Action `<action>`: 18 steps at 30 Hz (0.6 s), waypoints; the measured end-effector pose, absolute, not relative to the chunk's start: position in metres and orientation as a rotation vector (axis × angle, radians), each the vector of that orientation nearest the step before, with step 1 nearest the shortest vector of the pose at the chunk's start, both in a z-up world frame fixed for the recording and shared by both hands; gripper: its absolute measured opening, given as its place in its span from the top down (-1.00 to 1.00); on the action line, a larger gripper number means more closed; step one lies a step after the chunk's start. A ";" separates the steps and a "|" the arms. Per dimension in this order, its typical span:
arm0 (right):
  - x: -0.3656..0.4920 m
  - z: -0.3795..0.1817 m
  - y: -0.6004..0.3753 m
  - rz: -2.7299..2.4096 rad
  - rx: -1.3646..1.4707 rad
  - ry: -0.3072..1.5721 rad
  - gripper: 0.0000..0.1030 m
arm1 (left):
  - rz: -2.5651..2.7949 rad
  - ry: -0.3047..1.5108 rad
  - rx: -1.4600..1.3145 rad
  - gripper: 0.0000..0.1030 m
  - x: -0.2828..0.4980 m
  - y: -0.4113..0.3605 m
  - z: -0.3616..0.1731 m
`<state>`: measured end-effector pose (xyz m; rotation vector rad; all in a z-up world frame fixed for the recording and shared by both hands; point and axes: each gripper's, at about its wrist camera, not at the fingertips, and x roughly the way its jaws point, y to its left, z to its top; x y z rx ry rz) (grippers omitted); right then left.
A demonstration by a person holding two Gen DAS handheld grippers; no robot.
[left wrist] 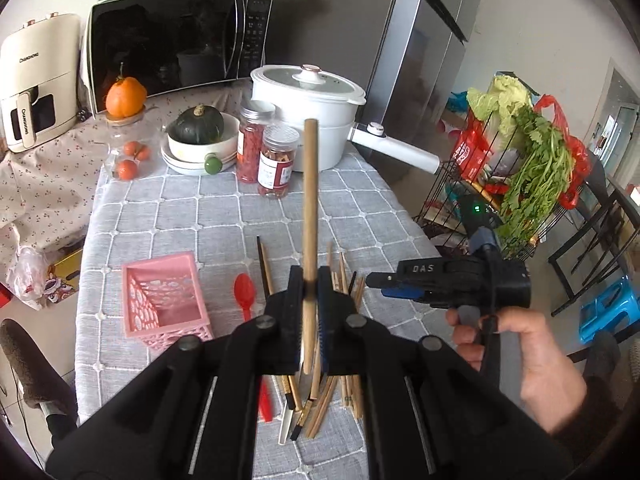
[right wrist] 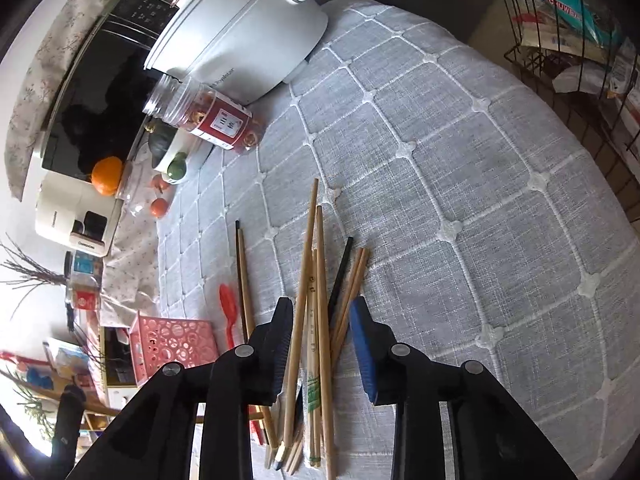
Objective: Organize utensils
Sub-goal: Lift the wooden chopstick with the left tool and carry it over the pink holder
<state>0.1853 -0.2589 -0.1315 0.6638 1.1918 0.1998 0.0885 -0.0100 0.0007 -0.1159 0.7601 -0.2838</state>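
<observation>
My left gripper [left wrist: 310, 284] is shut on a wooden chopstick [left wrist: 310, 200], held upright above the table. Under it a loose pile of wooden and dark chopsticks [left wrist: 340, 396] lies on the grey checked tablecloth. A red plastic spoon [left wrist: 245, 294] lies left of the pile. An empty pink perforated basket [left wrist: 164, 300] stands further left. My right gripper [right wrist: 322, 320] is open, its jaws on either side of the chopstick pile [right wrist: 316, 300] just above it. The right gripper also shows in the left wrist view [left wrist: 374, 280], to the right of the pile. The basket [right wrist: 172, 344] and spoon [right wrist: 228, 312] show at left.
At the table's back stand a white pot with a long handle [left wrist: 308, 120], two red-labelled jars [left wrist: 276, 160], bowls with a green squash [left wrist: 200, 136], tomatoes and a microwave [left wrist: 176, 40]. A wire rack with greens [left wrist: 520, 168] stands off the table's right edge.
</observation>
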 end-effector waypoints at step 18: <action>0.271 -0.155 -0.190 0.117 0.350 1.210 0.39 | -0.276 0.748 -0.153 0.86 0.057 0.038 0.002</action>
